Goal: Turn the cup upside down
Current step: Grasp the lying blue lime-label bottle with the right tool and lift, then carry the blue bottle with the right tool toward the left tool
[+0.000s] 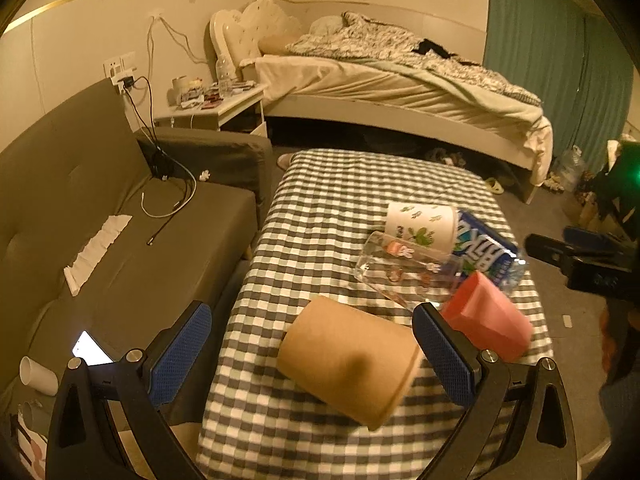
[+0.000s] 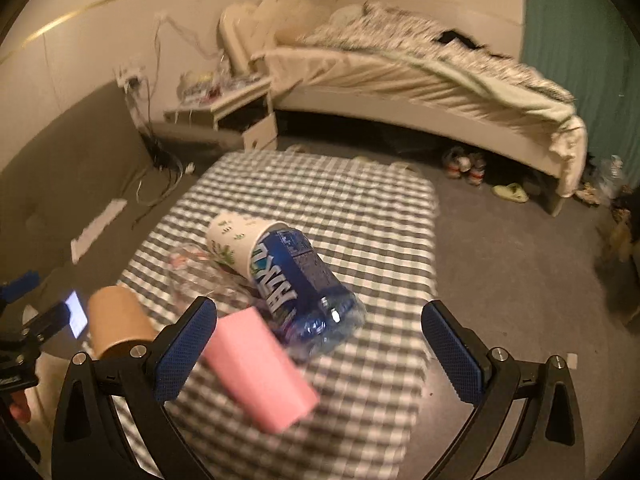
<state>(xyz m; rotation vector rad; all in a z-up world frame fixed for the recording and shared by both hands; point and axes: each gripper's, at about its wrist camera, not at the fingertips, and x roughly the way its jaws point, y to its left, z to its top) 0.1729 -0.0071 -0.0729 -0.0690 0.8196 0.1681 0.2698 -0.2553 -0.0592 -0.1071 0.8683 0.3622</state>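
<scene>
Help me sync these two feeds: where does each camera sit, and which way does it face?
Left wrist: rides the left gripper, jaws open, looking over the checked table at the brown cup toward the bed; the right gripper shows at the edge.
Right wrist: rides the right gripper, jaws open, above the pink cup and bottle, facing the bed.
Shared: table, cups, bottle, bed.

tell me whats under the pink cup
The pink cup appears to lie on its side on the checkered tablecloth, beside the blue-labelled bottle. Whatever the cloth covers is hidden.
</scene>
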